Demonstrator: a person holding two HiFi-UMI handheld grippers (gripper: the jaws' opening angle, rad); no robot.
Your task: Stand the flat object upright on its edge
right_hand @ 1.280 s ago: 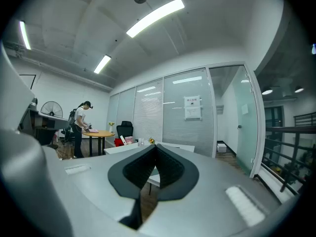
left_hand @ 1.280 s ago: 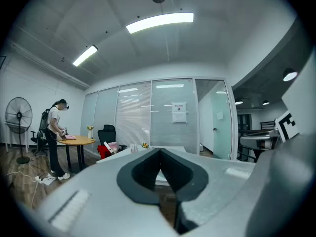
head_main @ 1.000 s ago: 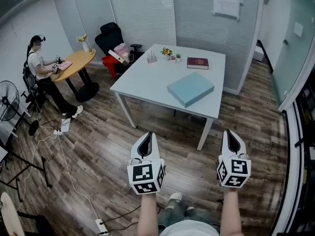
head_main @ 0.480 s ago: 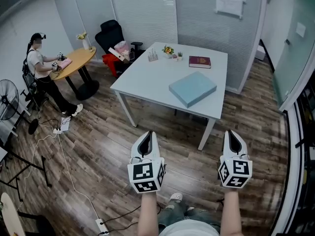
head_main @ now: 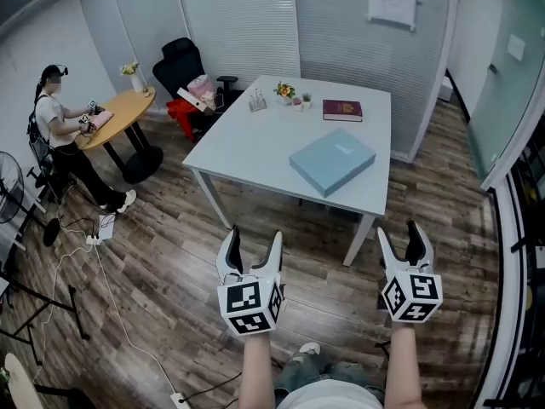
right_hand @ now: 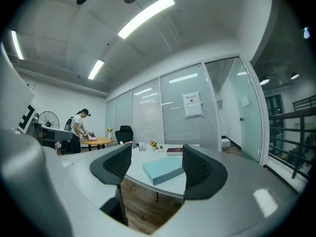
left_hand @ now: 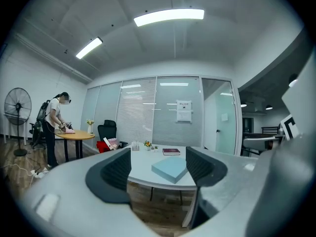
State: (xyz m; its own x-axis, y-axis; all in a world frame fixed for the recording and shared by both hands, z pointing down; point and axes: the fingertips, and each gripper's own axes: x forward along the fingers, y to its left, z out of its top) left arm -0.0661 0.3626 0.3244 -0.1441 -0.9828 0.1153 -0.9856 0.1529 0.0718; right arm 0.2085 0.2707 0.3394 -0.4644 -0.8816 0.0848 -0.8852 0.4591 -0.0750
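Note:
A flat light-blue box (head_main: 332,161) lies on the white table (head_main: 247,143), near its front right edge. It also shows between the jaws in the left gripper view as the blue box (left_hand: 169,169) and in the right gripper view as the blue box (right_hand: 162,170). My left gripper (head_main: 249,244) is held over the wooden floor, well short of the table, open and empty. Further right, my right gripper (head_main: 400,238) is open too, with nothing in it, also short of the table.
A dark red book (head_main: 342,110), small flower pots (head_main: 287,91) and a holder (head_main: 255,101) sit at the table's far end. At the left a person (head_main: 60,130) stands by a round wooden table (head_main: 117,114). A black chair (head_main: 182,66), a fan (head_main: 8,196) and floor cables (head_main: 94,254) lie left.
Both grippers have gone from shut to open. The view has shifted a little, and the table stands slightly nearer.

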